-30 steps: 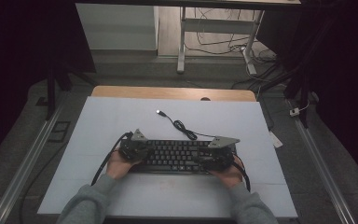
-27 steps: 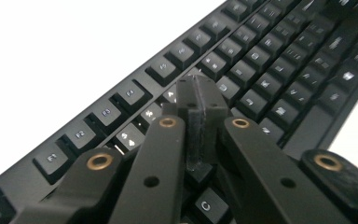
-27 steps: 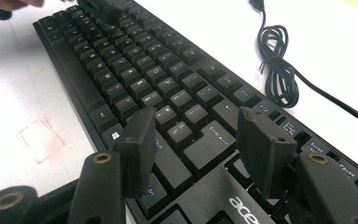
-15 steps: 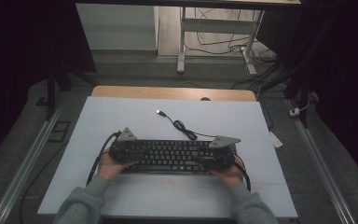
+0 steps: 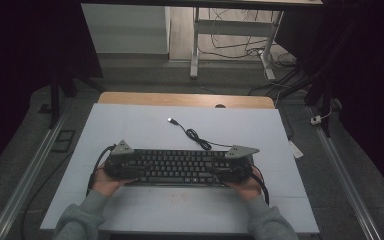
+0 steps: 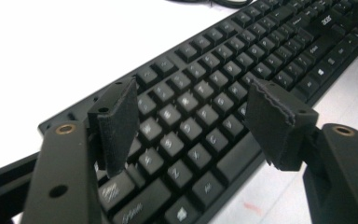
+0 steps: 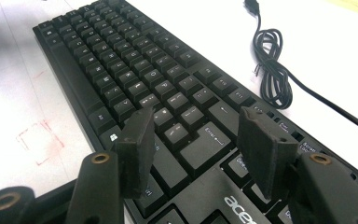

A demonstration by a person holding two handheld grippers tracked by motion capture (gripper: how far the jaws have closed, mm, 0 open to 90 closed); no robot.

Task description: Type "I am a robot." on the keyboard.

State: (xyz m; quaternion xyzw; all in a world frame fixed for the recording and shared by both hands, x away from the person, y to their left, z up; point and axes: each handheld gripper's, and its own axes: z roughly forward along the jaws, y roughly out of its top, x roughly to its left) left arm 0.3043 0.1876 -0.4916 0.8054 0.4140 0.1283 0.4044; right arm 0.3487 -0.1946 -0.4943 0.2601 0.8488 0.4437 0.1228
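Observation:
A black keyboard (image 5: pixel 177 167) lies lengthwise across the near part of the white table (image 5: pixel 130 120). Its black cable (image 5: pixel 195 135) coils behind it and ends in a loose USB plug (image 5: pixel 170 120). My left gripper (image 5: pixel 122 162) hovers over the keyboard's left end. In the left gripper view its jaws stand wide apart above the keys (image 6: pixel 205 88), so the left gripper (image 6: pixel 191 98) is open. My right gripper (image 5: pixel 232 165) is over the right end. In the right gripper view the right gripper (image 7: pixel 196 121) is open above the Enter key area (image 7: pixel 135 79), with the cable (image 7: pixel 272 70) coiled beyond.
A wooden strip (image 5: pixel 180 99) borders the table's far edge. Faint red marks (image 7: pixel 37 142) show on the table surface in front of the keyboard. Metal rails (image 5: pixel 25 180) run along both sides, and a desk frame with cables (image 5: pixel 230 45) stands on the floor beyond.
My left gripper has slid left along the keyboard to its left end. The right gripper and the keyboard have stayed put.

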